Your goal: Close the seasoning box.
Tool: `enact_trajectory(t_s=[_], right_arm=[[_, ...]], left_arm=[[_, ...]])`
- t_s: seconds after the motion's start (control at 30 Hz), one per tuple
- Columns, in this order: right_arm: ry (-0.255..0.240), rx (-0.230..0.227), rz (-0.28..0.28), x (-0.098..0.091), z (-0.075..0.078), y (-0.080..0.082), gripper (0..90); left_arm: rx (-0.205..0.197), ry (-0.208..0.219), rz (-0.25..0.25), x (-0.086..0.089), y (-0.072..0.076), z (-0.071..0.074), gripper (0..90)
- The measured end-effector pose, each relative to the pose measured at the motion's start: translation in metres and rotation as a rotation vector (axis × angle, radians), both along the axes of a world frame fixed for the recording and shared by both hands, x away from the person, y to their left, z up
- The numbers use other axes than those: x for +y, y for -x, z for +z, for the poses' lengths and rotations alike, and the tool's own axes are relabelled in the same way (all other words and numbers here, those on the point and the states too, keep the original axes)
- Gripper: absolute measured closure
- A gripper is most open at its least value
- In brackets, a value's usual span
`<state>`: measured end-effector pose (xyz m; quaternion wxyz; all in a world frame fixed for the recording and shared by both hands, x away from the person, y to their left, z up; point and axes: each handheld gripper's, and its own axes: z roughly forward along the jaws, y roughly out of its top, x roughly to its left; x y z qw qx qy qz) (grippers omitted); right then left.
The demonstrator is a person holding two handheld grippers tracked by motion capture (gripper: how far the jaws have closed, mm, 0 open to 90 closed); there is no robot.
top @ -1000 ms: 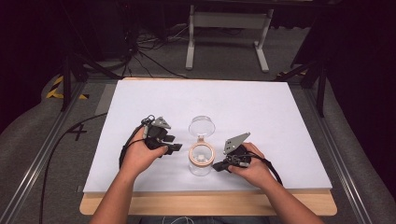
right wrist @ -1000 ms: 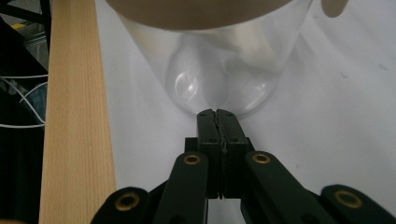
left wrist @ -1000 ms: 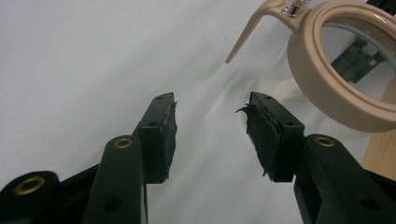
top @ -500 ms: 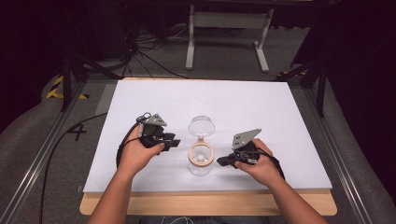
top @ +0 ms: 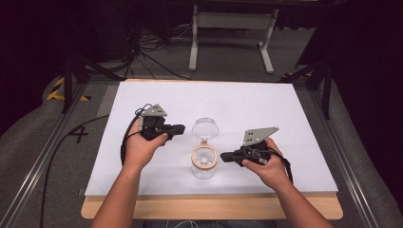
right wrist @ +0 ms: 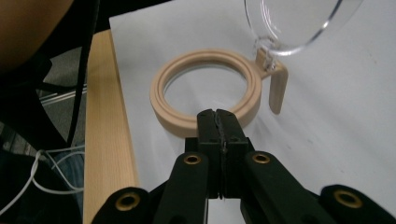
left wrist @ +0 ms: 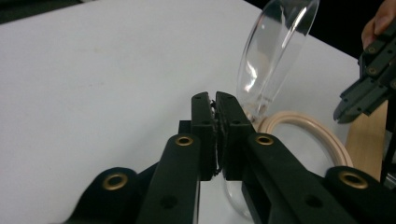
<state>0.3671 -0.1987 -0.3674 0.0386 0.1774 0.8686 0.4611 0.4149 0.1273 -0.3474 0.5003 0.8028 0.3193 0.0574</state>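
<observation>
Jar (top: 205, 164) sits mid-surface between both grippers, clear lid (top: 205, 128) flipped open. Left gripper (top: 177, 128) and right gripper (top: 224, 156): jaws pressed together, empty. Looks light, rigid, slick, so grab the tan rim (right wrist: 205, 88), not the lid.

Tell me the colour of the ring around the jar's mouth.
Pale beige, almost peach; the ring shows best in the right gripper view.

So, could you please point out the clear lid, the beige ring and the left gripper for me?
clear lid (top: 205, 128), high view, middle of the open disc.
beige ring (right wrist: 173, 120), right gripper view, its near-left rim.
left gripper (top: 180, 128), high view, tips of its closed jaws.
</observation>
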Motion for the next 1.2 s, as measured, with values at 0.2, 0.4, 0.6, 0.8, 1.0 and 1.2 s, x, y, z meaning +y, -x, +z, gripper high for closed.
enact_trajectory(t_s=[0.2,0.4,0.6,0.8,1.0,1.2], right_arm=[[-0.054,-0.008,-0.027,0.009,0.004,-0.002,90.0],[-0.08,-0.016,-0.059,0.007,0.006,-0.003,90.0],[-0.095,-0.011,-0.061,0.006,0.006,-0.005,90.0],[-0.118,-0.001,-0.071,0.007,0.005,-0.007,90.0],[-0.155,0.015,-0.072,0.01,0.005,-0.013,90.0],[-0.156,0.033,-0.065,0.012,0.004,-0.015,90.0]], left_arm=[[-0.023,0.023,-0.025,-0.01,-0.004,0.002,89.8],[-0.053,0.026,-0.037,-0.017,-0.004,0.006,89.7],[-0.067,0.024,-0.044,-0.02,-0.003,0.006,89.4],[-0.062,0.022,-0.047,-0.02,0.0,0.007,89.4],[-0.07,0.008,-0.072,-0.02,0.006,0.007,89.3],[-0.062,-0.045,-0.117,-0.02,0.012,0.007,88.2]])
